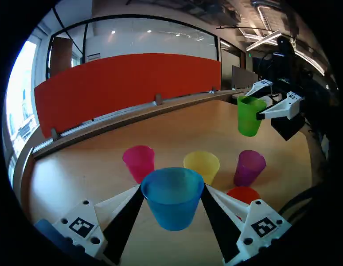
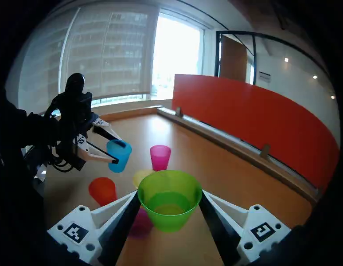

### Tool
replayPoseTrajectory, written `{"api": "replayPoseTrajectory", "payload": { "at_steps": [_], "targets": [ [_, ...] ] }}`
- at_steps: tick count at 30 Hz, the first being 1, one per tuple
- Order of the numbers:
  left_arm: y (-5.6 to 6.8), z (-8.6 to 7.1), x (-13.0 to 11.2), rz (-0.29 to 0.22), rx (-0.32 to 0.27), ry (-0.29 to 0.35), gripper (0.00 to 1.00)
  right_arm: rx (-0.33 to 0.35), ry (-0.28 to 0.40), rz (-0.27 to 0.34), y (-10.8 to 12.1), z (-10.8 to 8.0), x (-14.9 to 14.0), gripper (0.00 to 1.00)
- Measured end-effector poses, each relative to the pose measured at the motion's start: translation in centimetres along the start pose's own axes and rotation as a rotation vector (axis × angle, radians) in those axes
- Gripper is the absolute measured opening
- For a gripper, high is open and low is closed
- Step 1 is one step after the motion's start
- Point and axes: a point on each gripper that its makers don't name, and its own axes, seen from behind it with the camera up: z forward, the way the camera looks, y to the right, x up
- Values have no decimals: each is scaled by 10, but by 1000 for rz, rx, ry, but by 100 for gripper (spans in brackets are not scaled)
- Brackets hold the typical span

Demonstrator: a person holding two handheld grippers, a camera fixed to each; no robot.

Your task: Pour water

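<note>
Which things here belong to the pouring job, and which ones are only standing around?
For the job:
blue cup held in the left tongs
green cup held in the right tongs

Standing around:
pink cup, yellow cup, purple cup and orange cup on the table
red screen behind

No word, number or brand can be read anywhere. The only printed marks are black-and-white square code patterns (image 1: 80,227), without letters: one sits on the white base of each finger of the left claw (image 1: 171,191), and likewise on the right claw (image 2: 169,195). A small framed notice (image 1: 94,57) hangs on the far wall (image 1: 140,44), its print too small and blurred to read.
</note>
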Motion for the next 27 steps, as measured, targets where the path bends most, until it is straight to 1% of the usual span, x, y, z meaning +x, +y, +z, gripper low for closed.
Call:
{"api": "replayPoseTrajectory", "payload": {
  "at_steps": [9,18,27],
  "targets": [
    [1,3,-14,7,-3,-35,87,-6,-39,17,7,1,-22,92],
    [-3,7,-22,15,-2,-68,87,-8,-69,30,12,6,-38,92],
    [-2,11,-29,21,-14,-97,87,-1,-97,34,14,13,-50,92]
  ]
}}
